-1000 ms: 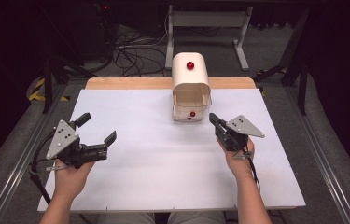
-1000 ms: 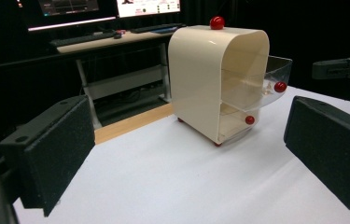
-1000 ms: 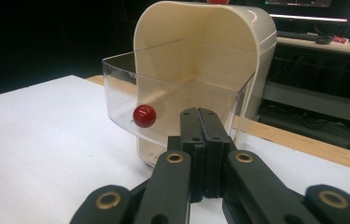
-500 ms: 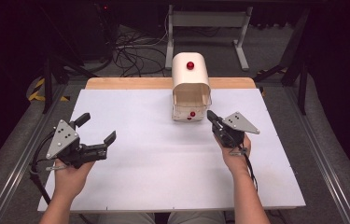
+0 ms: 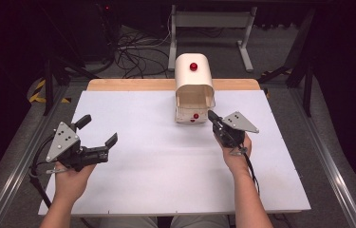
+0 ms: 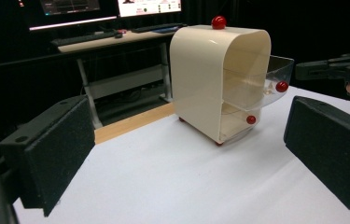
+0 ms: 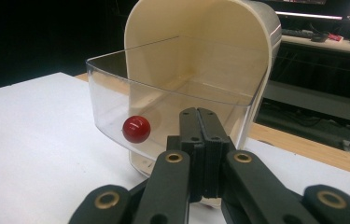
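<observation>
Your right gripper (image 5: pixel 212 115) has crept a little nearer the cream bread-bin-style box (image 5: pixel 193 80) since a second ago, its clenched jaws now just at the front edge of the clear tilt-out drawer (image 7: pixel 163 100), which stands partly open; nothing is pinched between them. My reading: you are set to nudge that drawer, most likely to push it shut or hook its rim, and the contact itself is not yet made so far as I can tell. Your left gripper (image 5: pixel 100 130) has not shifted; it sits released, jaws wide, well off to the left of the box, holding nothing. Count: one box, one clear drawer just ahead of your right gripper, three red knobs — one on top (image 5: pixel 193 66), one on the drawer front (image 7: pixel 136 129), one low on the base (image 6: pixel 251 119). One white counter (image 5: pixel 142 180), two grippers.
</observation>
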